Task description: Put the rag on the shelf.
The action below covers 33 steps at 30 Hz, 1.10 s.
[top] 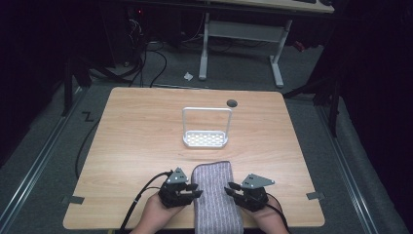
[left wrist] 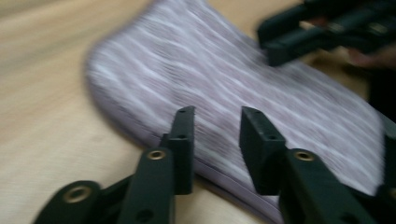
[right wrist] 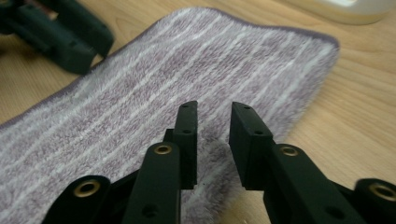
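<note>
Left hand (top: 155, 214) at near desk (top: 136, 126) edge, holding left tool (top: 193, 187) just beside left edge of folded purple striped towel (top: 214, 195); jaws apart, nothing between pads, towel edge below them. Towel lies flat at near middle of desk, one end overhanging near edge. Right tool (top: 231, 188) just beside towel's right edge, jaws apart, empty, above pile (right wrist: 187, 70). Farther back, mid-desk: white rack (top: 205, 127) with tall loop handle, upright. Small dark round spot (top: 232, 103) behind it.
</note>
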{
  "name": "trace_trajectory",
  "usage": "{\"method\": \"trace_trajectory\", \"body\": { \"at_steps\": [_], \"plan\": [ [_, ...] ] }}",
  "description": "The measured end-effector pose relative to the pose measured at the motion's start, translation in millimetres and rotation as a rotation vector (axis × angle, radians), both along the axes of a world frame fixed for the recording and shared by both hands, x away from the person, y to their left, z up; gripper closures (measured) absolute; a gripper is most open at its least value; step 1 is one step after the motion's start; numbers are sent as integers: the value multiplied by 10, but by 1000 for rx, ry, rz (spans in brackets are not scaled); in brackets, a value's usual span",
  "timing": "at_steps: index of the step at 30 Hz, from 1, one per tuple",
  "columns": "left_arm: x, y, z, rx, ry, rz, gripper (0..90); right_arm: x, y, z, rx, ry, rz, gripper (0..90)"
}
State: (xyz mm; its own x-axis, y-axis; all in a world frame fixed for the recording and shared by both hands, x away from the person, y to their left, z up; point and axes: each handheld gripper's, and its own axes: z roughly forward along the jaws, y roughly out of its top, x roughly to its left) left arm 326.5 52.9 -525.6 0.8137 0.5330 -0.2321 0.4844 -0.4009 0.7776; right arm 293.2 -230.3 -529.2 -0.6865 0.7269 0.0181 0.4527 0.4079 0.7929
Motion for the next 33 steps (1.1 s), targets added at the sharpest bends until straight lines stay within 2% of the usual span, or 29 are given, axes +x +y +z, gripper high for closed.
{"method": "trace_trajectory", "body": {
  "at_steps": [1,2,3,5,6,7,8,11,15,19,23,24,26,27,28,29,30,31,32,33],
  "plan": [
    [92,11,6,-9,-18,65,594,3,-24,6,5,-7,-7,692],
    [137,7,9,-4,-33,99,556,7,-45,13,14,-11,-20,681],
    [137,7,9,-4,-33,99,524,15,-68,21,22,-17,-32,676],
    [221,-22,-8,6,-52,151,477,31,-113,34,36,-30,-54,674],
    [283,-74,-53,31,-63,186,455,34,-128,39,42,-34,-67,671],
    [283,-74,-53,31,-63,186,440,34,-128,39,42,-34,-67,671],
    [343,-132,-99,52,-67,213,427,46,-158,45,47,-42,-81,666],
    [404,-201,-156,60,-61,226,412,58,-187,36,52,-40,-95,660],
    [424,-204,-163,54,-56,235,428,63,-205,15,45,-36,-101,646],
    [425,-212,-164,58,-60,247,474,92,-217,-8,48,-29,-109,631],
    [446,-208,-167,36,-39,255,531,109,-193,-28,49,-22,-117,602],
    [460,-205,-170,19,-22,252,554,119,-181,-31,50,-18,-117,593],
    [465,-207,-173,14,-17,256,596,171,-154,-21,63,11,-119,565],
    [465,-207,-173,14,-17,256,618,171,-154,-21,63,11,-119,565],
    [463,-208,-173,16,-16,253,637,258,-104,12,35,12,-139,562],
    [463,-208,-173,16,-16,253,652,258,-104,12,35,12,-139,562],
    [463,-208,-174,16,-14,252,670,380,-54,48,11,8,-161,556],
    [462,-208,-174,16,-12,249,670,380,-54,48,11,8,-161,556],
    [461,-208,-174,15,-11,248,681,456,-32,60,10,8,-180,550],
    [460,-208,-175,16,-11,246,703,626,5,60,25,48,-212,543]
  ]
}}
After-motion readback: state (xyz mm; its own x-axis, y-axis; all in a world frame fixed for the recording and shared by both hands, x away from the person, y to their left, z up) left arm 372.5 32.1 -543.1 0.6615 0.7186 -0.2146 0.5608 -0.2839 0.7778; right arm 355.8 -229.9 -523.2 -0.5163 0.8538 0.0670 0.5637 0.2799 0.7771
